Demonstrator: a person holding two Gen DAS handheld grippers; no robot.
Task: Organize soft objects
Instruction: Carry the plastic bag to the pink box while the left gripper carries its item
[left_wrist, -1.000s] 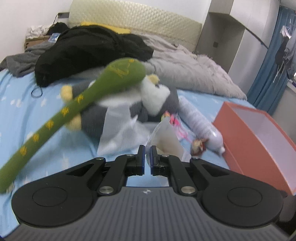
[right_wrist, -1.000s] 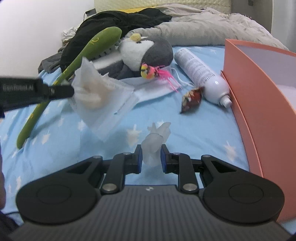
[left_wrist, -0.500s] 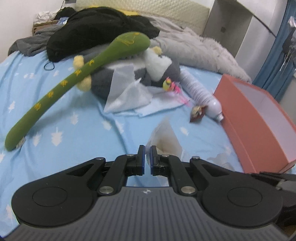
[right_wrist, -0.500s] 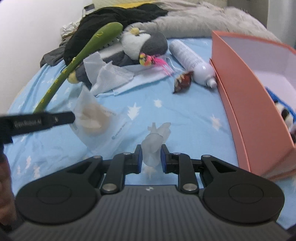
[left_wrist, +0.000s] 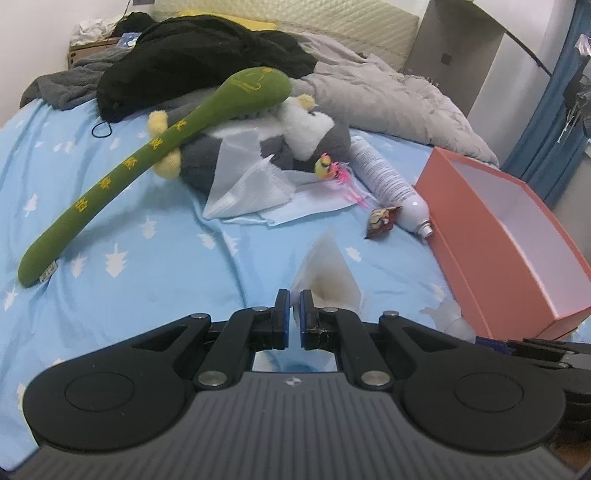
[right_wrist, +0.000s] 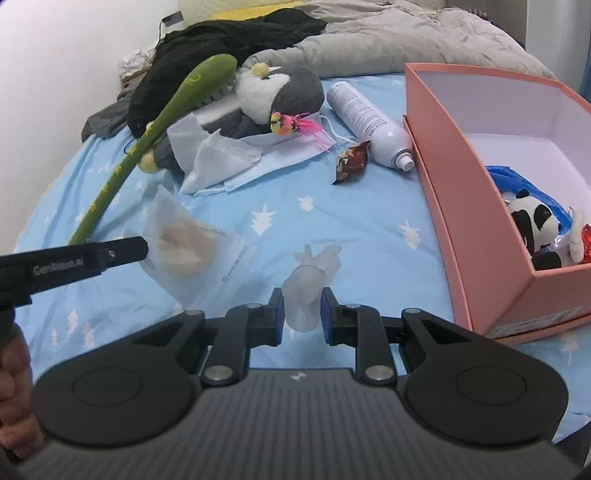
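Observation:
My left gripper (left_wrist: 294, 305) is shut on a clear plastic pouch (left_wrist: 327, 271) with something beige inside, held above the blue bed sheet; the pouch also shows in the right wrist view (right_wrist: 181, 240). My right gripper (right_wrist: 301, 308) is shut on a crumpled translucent glove (right_wrist: 312, 275), left of the orange box (right_wrist: 476, 206). The box holds a panda plush (right_wrist: 532, 225) and a blue bag (right_wrist: 517, 181). A green plush snake (left_wrist: 155, 147) and a grey penguin plush (left_wrist: 306, 133) lie further back.
A white spray bottle (right_wrist: 365, 114), a snack wrapper (right_wrist: 349, 160), a pink-feathered bird toy (right_wrist: 291, 123), a face mask (left_wrist: 295, 210) and white tissue (left_wrist: 251, 181) lie on the sheet. Black clothing (left_wrist: 192, 59) and a grey duvet (left_wrist: 384, 96) are piled at the back.
Both grippers have pulled back and risen, keeping their hold. The orange box's inside has come into the right wrist view. The pouch now hangs lower and nearer the glove.

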